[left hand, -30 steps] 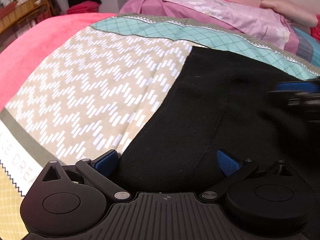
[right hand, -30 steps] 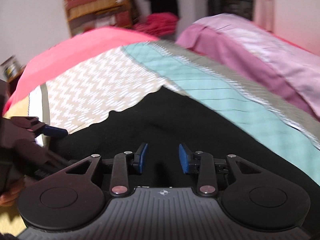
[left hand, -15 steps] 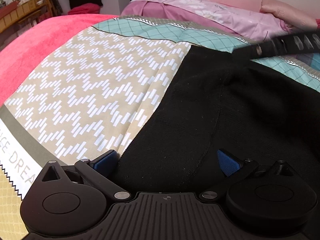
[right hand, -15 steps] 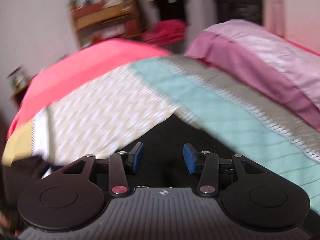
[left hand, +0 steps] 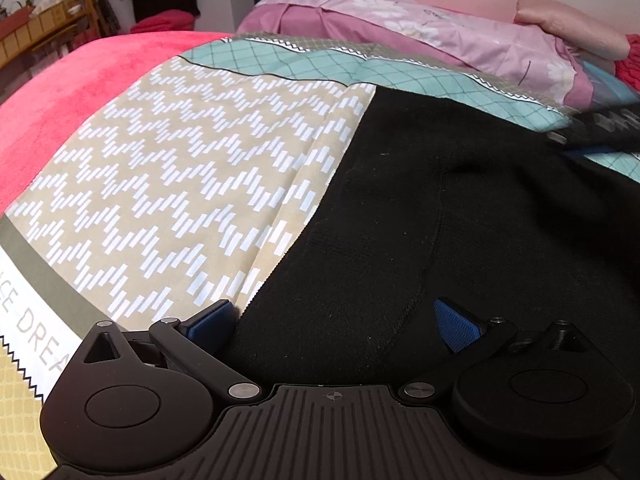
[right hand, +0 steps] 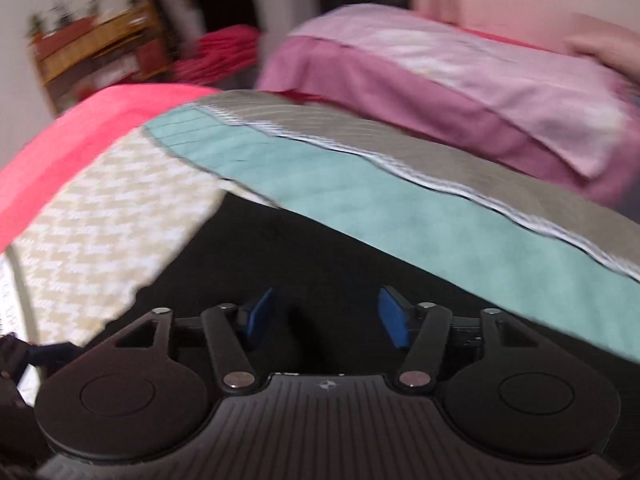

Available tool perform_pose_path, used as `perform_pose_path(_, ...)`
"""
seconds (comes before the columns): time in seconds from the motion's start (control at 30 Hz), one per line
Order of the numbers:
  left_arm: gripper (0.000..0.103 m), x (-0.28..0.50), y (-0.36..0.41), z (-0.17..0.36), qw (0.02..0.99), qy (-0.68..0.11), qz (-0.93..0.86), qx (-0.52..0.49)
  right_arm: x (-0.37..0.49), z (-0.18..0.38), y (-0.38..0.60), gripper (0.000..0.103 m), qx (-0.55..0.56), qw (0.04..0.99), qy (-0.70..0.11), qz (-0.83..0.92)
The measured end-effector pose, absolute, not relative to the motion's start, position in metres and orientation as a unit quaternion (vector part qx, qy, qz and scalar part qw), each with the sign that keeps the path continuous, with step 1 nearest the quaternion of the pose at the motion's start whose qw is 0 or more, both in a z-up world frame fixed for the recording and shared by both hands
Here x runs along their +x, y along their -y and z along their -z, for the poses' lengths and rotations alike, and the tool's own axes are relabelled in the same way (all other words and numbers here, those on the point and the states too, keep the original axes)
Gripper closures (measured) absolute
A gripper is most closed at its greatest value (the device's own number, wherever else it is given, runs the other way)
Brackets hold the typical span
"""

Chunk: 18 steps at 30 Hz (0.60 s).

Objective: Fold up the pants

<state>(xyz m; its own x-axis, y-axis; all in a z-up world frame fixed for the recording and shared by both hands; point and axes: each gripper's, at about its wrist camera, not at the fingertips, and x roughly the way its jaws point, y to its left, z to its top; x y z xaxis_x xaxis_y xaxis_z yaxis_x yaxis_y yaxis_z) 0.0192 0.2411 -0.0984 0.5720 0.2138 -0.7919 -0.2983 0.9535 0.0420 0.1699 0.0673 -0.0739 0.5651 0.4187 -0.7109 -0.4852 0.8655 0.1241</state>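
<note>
So the black pants [left hand: 460,232] are lying spread flat on the bed, on top of a patterned bedspread [left hand: 192,184] with a beige zigzag panel and a teal checked strip along the far side. The left gripper [left hand: 334,320] sits low at the near edge of the pants with its blue pads wide apart, nothing pinched between them; the left pad is right by the pants' left edge and the right pad is over the black fabric near a curved seam. The right gripper [right hand: 326,318] is also spread open over the pants, empty, and that view is pretty blurry. It shows up in the left view as a dark smear at the far right. Pink blanket [left hand: 72,92] off to the left, purple bedding [right hand: 460,92] at the far side.
</note>
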Motion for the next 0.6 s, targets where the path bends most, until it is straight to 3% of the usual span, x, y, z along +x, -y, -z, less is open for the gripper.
perform_pose_path(0.1,0.0,0.022,-0.241,0.097,0.883,-0.445,-0.145,-0.048,0.184,0.108,-0.042,0.029,-0.041,0.881,-0.436,-0.178)
perform_pose_path(0.13,0.0,0.025,-0.242,0.096,0.879,-0.452,-0.145,-0.048,0.186,0.113,-0.04,0.015,-0.041,0.89,-0.411,-0.196)
perform_pose_path(0.17,0.0,0.029,-0.243,0.093,0.873,-0.464,-0.144,-0.049,0.19,0.113,-0.043,0.009,-0.052,0.886,-0.41,-0.212)
perform_pose_path(0.2,0.0,0.034,-0.245,0.089,0.866,-0.477,-0.142,-0.052,0.193,0.109,-0.046,0.011,-0.066,0.88,-0.419,-0.213)
perform_pose_path(0.23,0.0,0.038,-0.247,0.083,0.863,-0.482,-0.138,-0.059,0.192,0.102,-0.046,0.023,-0.071,0.88,-0.42,-0.211)
perform_pose_path(0.27,0.0,0.041,-0.248,0.076,0.863,-0.482,-0.135,-0.065,0.187,0.091,-0.039,0.026,-0.065,0.886,-0.406,-0.216)
perform_pose_path(0.33,0.0,0.046,-0.248,0.059,0.871,-0.47,-0.128,-0.07,0.171,0.071,-0.015,0.016,-0.034,0.899,-0.381,-0.215)
perform_pose_path(0.4,0.0,0.054,-0.243,0.044,0.881,-0.453,-0.124,-0.064,0.157,0.066,0.012,0.013,-0.006,0.908,-0.379,-0.179)
perform_pose_path(0.5,0.0,0.08,-0.225,0.036,0.886,-0.448,-0.111,-0.048,0.175,0.102,0.035,0.013,-0.018,0.889,-0.437,-0.137)
perform_pose_path(0.53,0.0,0.09,-0.215,0.036,0.885,-0.451,-0.104,-0.042,0.183,0.115,0.037,0.006,-0.024,0.885,-0.442,-0.143)
perform_pose_path(0.6,0.0,0.111,-0.195,0.039,0.887,-0.452,-0.085,-0.03,0.182,0.107,0.039,0.013,-0.023,0.893,-0.42,-0.158)
